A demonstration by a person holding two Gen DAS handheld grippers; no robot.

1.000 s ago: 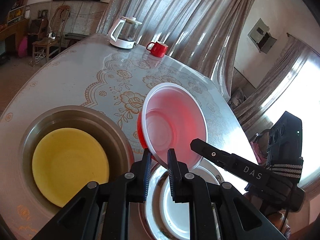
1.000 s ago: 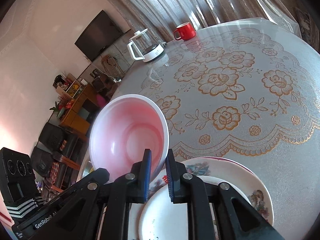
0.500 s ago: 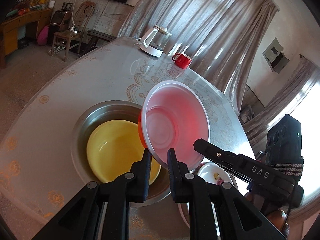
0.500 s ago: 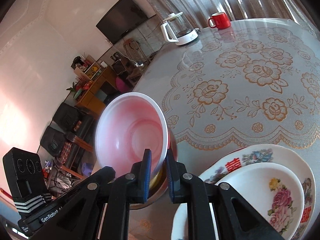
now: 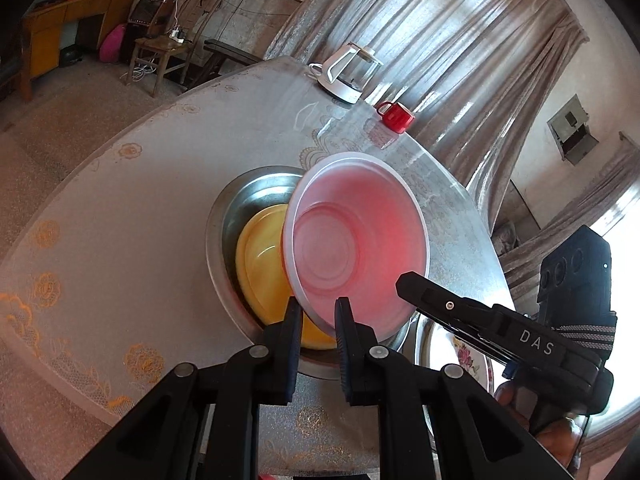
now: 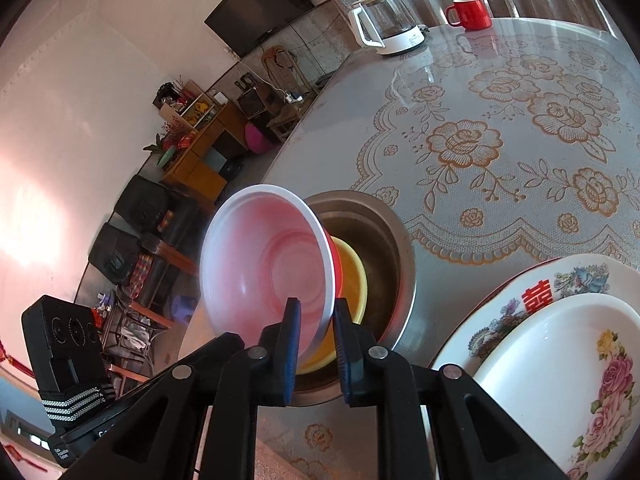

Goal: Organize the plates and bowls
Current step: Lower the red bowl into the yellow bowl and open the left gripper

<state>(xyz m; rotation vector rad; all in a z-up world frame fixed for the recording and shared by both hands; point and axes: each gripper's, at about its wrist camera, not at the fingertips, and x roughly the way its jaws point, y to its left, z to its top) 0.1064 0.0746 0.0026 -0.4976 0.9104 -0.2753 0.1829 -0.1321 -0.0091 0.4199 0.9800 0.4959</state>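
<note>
Both my claws, left claw point(image 5: 316, 312) and right claw point(image 6: 314, 314), clench one pink bowl's point(image 5: 356, 248) rim, right just loosening, over one yellow bowl point(image 5: 260, 268) in one steel basin point(image 5: 228, 220); two flowered plates point(image 6: 560, 360) at 4 o'clock.

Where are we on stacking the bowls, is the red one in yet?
Done: yellow bowl already sits in the metal basin. In hand: left gripper and right gripper both pinch the red bowl by its rim, tilted above the basin, not nested. Left: lower it in; the floral plates wait beside.
</note>
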